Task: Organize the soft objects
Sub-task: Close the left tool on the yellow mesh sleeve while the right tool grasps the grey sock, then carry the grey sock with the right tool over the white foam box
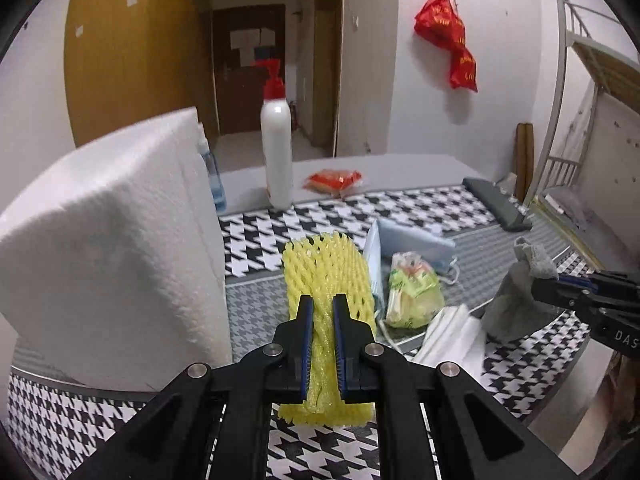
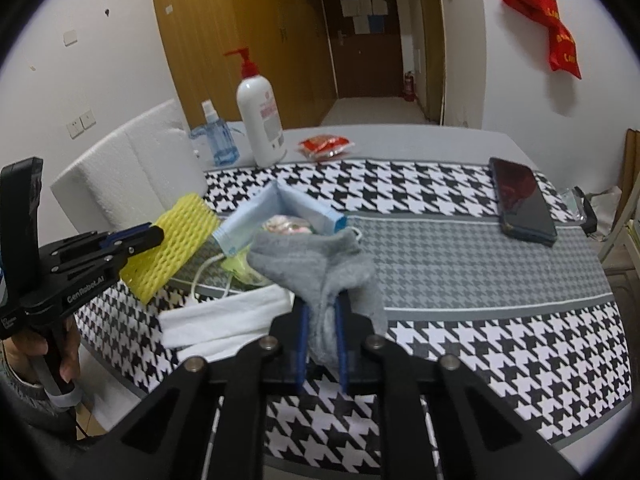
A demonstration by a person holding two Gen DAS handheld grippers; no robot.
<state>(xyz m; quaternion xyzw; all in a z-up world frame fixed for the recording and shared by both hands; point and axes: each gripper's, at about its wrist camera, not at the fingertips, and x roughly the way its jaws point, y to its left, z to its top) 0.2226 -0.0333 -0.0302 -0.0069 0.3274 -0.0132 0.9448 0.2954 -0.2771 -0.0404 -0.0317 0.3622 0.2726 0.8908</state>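
A yellow foam mesh fruit sleeve (image 1: 325, 276) is clamped between the two blue-padded fingers of the left gripper (image 1: 322, 322) and held lifted above a table covered in a black-and-white houndstooth cloth (image 1: 404, 208). A soft grey sock (image 2: 320, 264) is pinched in the closed fingers of the right gripper (image 2: 322, 334), also raised over the cloth, its upper part flopping forward.

Between the two held items, a light blue face mask (image 2: 280, 212), a pale green printed plastic packet (image 1: 414, 290) and a folded white cloth (image 2: 224, 320) are seen lying close together on the table. A large white foam block (image 1: 108, 248) stands at the left edge. Farther back, a white pump bottle with a red top (image 2: 260, 116), a small blue spray bottle (image 2: 218, 136) and a red snack packet (image 2: 326, 145) are seen. A dark phone (image 2: 520, 200) lies well apart on the right.
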